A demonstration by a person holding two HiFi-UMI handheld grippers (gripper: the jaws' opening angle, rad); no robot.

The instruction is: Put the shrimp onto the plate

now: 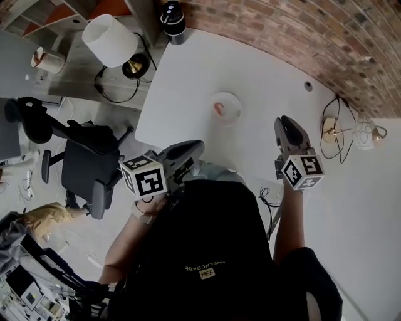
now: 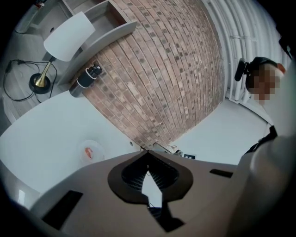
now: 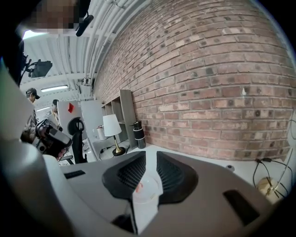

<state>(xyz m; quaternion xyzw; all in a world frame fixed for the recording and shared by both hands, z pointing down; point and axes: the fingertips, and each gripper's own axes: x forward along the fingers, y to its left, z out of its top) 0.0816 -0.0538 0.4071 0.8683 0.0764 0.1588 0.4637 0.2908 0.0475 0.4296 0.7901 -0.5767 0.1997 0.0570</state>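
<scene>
A small white plate (image 1: pixel 235 100) sits mid-table on the white table (image 1: pixel 188 81), and an orange shrimp (image 1: pixel 218 108) lies on it. Both grippers hang off the table's near edge, short of the plate. My left gripper (image 1: pixel 199 145) is empty, its tips touching. My right gripper (image 1: pixel 283 120) is also empty. In the left gripper view the plate (image 2: pixel 98 147) and shrimp (image 2: pixel 88 152) lie far left of the left gripper (image 2: pixel 148 152). In the right gripper view the right gripper (image 3: pixel 151 155) shows a narrow gap, through which the plate (image 3: pixel 152 183) and shrimp (image 3: pixel 138 187) appear.
A brick wall runs behind the table. A black cylinder (image 1: pixel 173 19) stands at the table's far corner. A white-shaded lamp (image 1: pixel 111 41) is on a side desk, an office chair (image 1: pixel 88 166) left of me. Cables and a round lamp (image 1: pixel 363 133) lie right.
</scene>
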